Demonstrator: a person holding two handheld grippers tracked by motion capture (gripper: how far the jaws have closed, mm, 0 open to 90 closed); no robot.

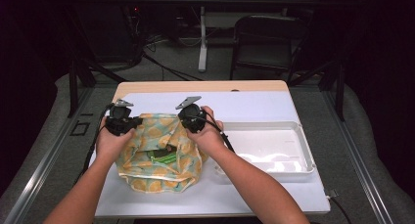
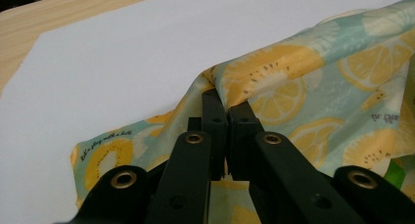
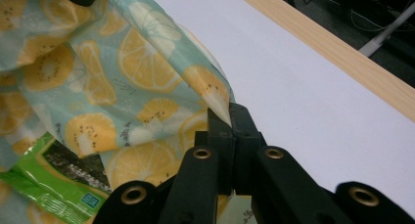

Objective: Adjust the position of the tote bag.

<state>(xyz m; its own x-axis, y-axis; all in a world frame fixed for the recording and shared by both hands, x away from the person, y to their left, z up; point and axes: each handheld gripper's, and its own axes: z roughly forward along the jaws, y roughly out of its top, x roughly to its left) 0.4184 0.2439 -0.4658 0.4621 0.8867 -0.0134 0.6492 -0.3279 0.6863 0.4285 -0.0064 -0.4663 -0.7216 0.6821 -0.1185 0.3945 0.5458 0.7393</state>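
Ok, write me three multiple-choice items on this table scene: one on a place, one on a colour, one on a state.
1. Where does the white tray stand?
A. To the right of the fruit-print bag
B. On top of the bag
C. Left of the bag

2. What colour is the packet inside the bag?
A. Red
B. Green
C. Blue

3. How is the left hand-held gripper?
A. Wide open above the bag
B. Lying on the table
C. Shut on the bag's edge

Answers:
1. A, the high view shows the tray beside the bag on the right.
2. B, the right gripper view shows a green wrapper in the opening.
3. C, its jaws pinch the cloth in the left gripper view.
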